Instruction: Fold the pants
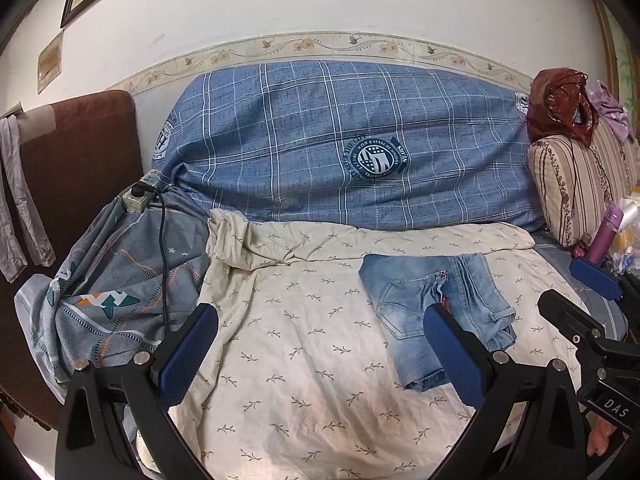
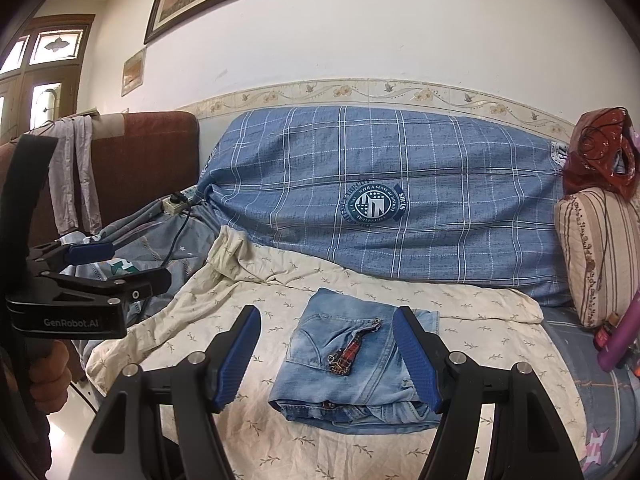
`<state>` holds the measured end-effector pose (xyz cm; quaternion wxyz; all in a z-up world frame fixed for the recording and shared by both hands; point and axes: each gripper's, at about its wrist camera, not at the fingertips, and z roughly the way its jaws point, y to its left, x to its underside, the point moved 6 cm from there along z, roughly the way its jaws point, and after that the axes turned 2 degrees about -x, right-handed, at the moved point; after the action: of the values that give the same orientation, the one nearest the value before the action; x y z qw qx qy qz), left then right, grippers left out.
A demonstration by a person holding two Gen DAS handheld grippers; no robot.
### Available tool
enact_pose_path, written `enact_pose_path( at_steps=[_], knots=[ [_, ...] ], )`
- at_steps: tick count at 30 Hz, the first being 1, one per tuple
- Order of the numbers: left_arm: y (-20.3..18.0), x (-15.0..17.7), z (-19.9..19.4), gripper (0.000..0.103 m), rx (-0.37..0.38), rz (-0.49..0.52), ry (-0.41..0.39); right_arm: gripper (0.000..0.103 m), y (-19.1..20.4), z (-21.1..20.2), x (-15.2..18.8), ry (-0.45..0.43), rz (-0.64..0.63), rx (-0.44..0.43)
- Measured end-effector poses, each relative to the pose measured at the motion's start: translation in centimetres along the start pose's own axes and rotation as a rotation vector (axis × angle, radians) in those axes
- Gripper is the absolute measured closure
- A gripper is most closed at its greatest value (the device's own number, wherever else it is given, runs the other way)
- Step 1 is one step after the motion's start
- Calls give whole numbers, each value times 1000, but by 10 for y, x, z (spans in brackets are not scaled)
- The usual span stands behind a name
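A pair of light blue jeans (image 2: 344,364) lies folded into a small bundle on the cream leaf-print sheet (image 2: 280,452); a red tartan tag (image 2: 346,356) shows at its zip. My right gripper (image 2: 328,360) hangs just short of the bundle, open, and the jeans show between its blue pads (image 2: 240,360) without being pressed. In the left wrist view the jeans (image 1: 436,308) lie right of centre. My left gripper (image 1: 320,356) is open over bare sheet (image 1: 300,380), with its right pad in front of the jeans' near edge. The right gripper (image 1: 568,292) shows at the far right, holding nothing.
A blue checked quilt roll (image 2: 400,200) lies along the wall. A striped pillow (image 2: 596,256) and a purple bottle (image 2: 624,328) sit at the right. At the left are a power strip (image 1: 140,196) with a black cable, a grey patterned sheet (image 1: 116,280) and a brown headboard (image 1: 80,152).
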<state>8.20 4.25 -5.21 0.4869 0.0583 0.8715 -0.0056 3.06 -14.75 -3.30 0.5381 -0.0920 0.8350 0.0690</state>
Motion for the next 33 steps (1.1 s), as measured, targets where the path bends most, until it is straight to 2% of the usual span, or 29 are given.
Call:
enact_pose_path(
  at_steps=[33],
  knots=[
    [-6,3,20,1,41,25,3,31,4,34,13,61,12,-24]
  ],
)
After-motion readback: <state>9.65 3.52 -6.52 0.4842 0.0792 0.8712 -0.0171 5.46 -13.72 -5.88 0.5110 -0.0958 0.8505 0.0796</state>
